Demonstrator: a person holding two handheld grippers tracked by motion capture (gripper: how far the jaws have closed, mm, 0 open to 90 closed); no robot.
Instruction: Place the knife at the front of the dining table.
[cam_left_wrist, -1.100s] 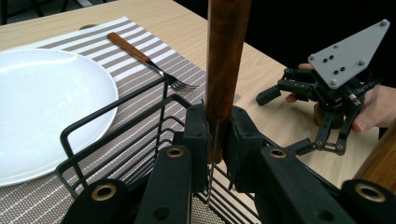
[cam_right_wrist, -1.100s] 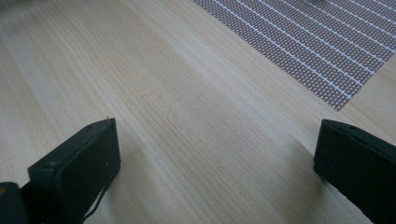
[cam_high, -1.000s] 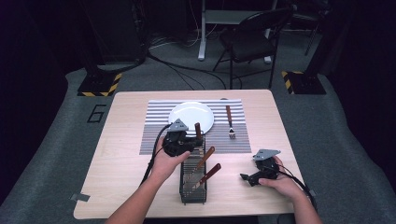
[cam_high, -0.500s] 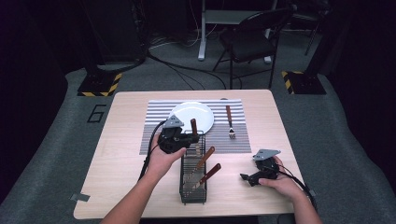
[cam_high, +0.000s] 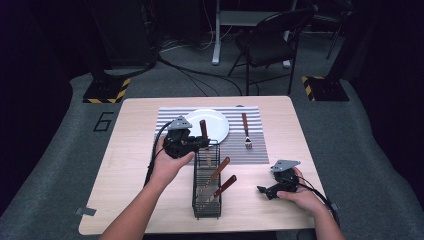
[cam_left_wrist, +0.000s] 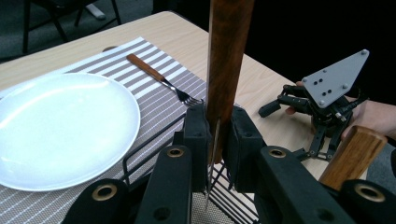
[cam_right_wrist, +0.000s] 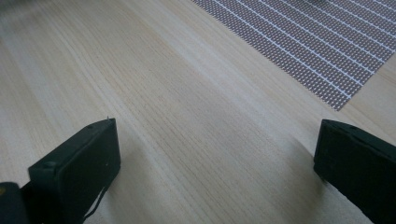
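Observation:
My left gripper (cam_high: 204, 143) (cam_left_wrist: 216, 135) is shut on a wooden-handled knife (cam_high: 203, 129) (cam_left_wrist: 227, 51), held upright above the far end of a black wire basket (cam_high: 207, 186). Two more wooden-handled utensils (cam_high: 218, 171) lean in that basket, and one handle (cam_left_wrist: 352, 156) rises at the right of the left gripper view. A white plate (cam_high: 207, 124) (cam_left_wrist: 60, 123) lies on a striped placemat (cam_high: 260, 142) with a fork (cam_high: 245, 130) (cam_left_wrist: 161, 80) to its right. My right gripper (cam_high: 263, 191) (cam_right_wrist: 217, 154) rests open on the bare table at the front right; it shows farther off (cam_left_wrist: 327, 109) in the left gripper view.
The light wooden table (cam_high: 135, 165) (cam_right_wrist: 187, 93) has its front edge close to both forearms. A corner of the placemat (cam_right_wrist: 317, 51) lies ahead of the right gripper. A folding chair (cam_high: 272, 42) and cables stand on the floor beyond the table.
My left gripper has lifted the knife up out of the basket and moved slightly away toward the plate. The right gripper has stayed in place.

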